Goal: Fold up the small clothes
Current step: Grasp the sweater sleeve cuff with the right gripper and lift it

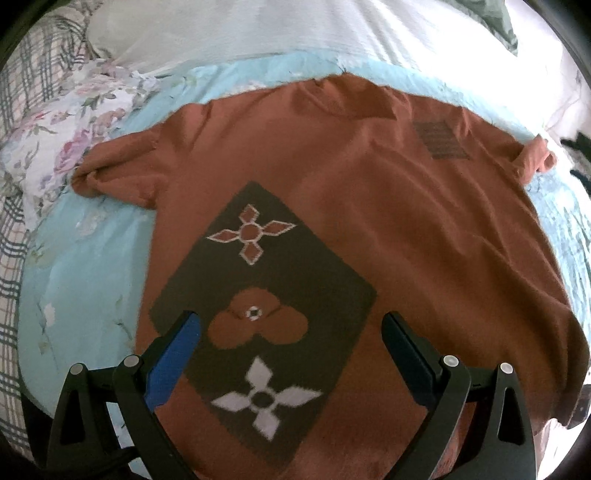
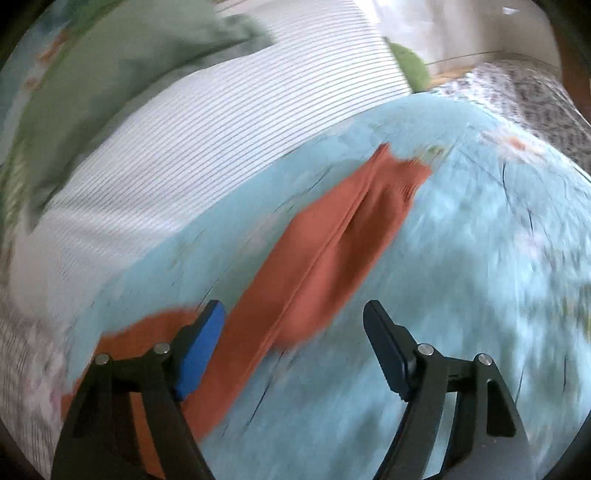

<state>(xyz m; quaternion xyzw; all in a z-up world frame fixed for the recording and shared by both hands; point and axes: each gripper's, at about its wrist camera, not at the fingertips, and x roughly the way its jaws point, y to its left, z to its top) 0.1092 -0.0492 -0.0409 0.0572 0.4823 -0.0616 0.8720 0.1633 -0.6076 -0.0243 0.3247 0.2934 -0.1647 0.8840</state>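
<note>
A rust-orange sweater (image 1: 388,206) lies spread flat on a light blue bedspread (image 1: 85,280). It has a dark brown panel (image 1: 295,280) with flower shapes on it. My left gripper (image 1: 291,321) is open and empty, hovering above that panel. Its left sleeve (image 1: 114,166) is bunched at the left; its right sleeve end (image 1: 535,158) shows at the right. In the right wrist view, one sleeve (image 2: 321,251) lies stretched out on the bedspread (image 2: 461,277). My right gripper (image 2: 295,314) is open and empty just above the sleeve's near part. That view is blurred.
A floral pillow (image 1: 74,125) and a plaid cloth (image 1: 14,258) lie at the left. White bedding (image 1: 258,33) lies behind the sweater. In the right wrist view a striped white pillow (image 2: 203,155) and a green cloth (image 2: 110,70) lie at the back left.
</note>
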